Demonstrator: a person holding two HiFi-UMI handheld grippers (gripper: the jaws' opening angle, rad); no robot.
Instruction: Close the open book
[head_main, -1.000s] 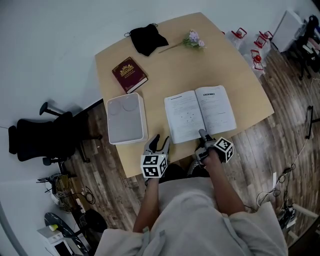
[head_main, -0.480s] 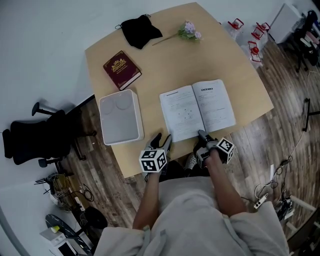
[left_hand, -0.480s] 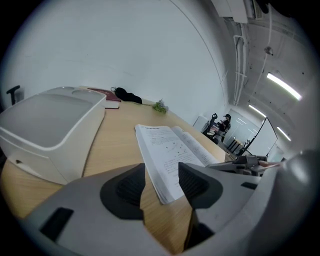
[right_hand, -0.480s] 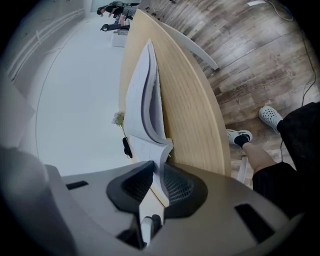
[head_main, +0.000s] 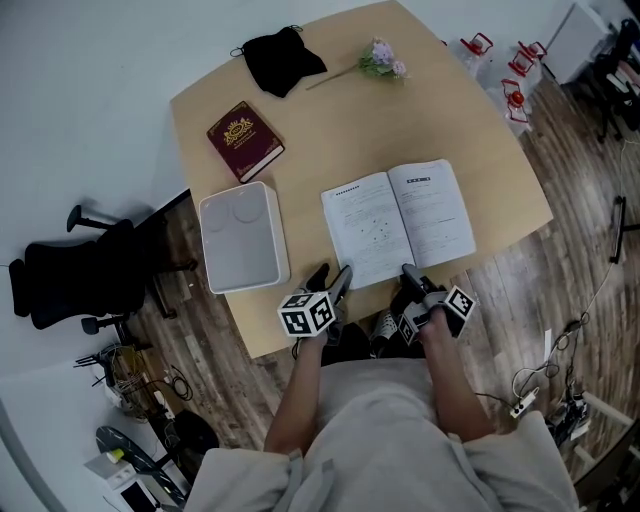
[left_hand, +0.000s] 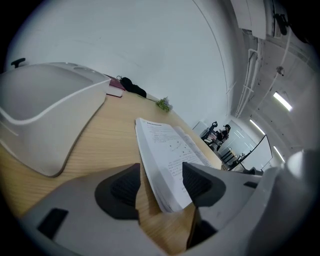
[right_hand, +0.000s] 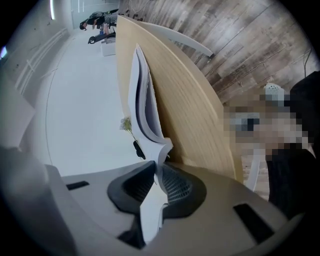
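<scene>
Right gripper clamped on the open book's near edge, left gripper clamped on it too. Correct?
No. The left gripper is open: the left gripper view shows its jaws, just opened wider, apart around the open book's corner, not clamping it. The right gripper, jaws just closing, is clamped on the near edge.

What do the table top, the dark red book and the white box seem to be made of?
Table top: pale wood or wood-look laminate, matt; fine grain lines show. Dark red book: hard cover, perhaps imitation leather, with gold stamping. White box: probably plastic; smooth, rounded corners, moulded circles on top.
</scene>
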